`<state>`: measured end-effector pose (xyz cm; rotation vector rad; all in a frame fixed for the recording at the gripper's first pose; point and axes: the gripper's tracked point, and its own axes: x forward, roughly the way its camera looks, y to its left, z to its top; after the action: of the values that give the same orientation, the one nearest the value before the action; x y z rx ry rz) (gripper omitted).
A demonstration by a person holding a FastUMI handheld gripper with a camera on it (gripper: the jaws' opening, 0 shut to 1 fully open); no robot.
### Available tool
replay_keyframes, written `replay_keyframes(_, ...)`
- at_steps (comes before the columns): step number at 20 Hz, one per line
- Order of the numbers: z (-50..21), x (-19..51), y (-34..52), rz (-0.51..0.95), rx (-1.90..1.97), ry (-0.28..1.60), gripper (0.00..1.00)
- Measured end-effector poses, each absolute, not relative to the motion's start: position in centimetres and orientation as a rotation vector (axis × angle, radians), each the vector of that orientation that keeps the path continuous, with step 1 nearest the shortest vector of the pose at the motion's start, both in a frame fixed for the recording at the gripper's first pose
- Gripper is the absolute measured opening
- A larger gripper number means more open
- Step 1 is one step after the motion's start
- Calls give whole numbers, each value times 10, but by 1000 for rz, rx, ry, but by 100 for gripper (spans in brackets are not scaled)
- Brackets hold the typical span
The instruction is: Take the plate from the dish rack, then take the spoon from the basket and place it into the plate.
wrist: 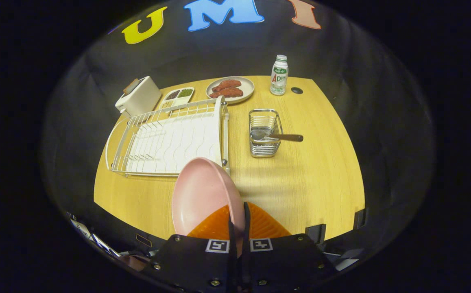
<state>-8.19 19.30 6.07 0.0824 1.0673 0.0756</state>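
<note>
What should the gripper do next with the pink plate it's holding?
Probably lower the pink plate flat onto the bare table near the basket. The gripper is shut on its rim, holding it tilted and clear of the dish rack, and the spoon waits in the basket.

Bottle (279, 75) label: letters "AD" legible, rest too small. Hand-held gripper (238, 211) carries two square markers.

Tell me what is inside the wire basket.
The wire basket holds a spoon: bowl inside, dark handle sticking out over the rim. The basket's bottom is partly covered. The gripper grips the pink plate.
</note>
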Motion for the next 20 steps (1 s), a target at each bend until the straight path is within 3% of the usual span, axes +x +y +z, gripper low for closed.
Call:
replay_keyframes(11,-4,-79,210,130,104,1125,5)
replay_keyframes(20,-33,-69,205,187,207,1130,14)
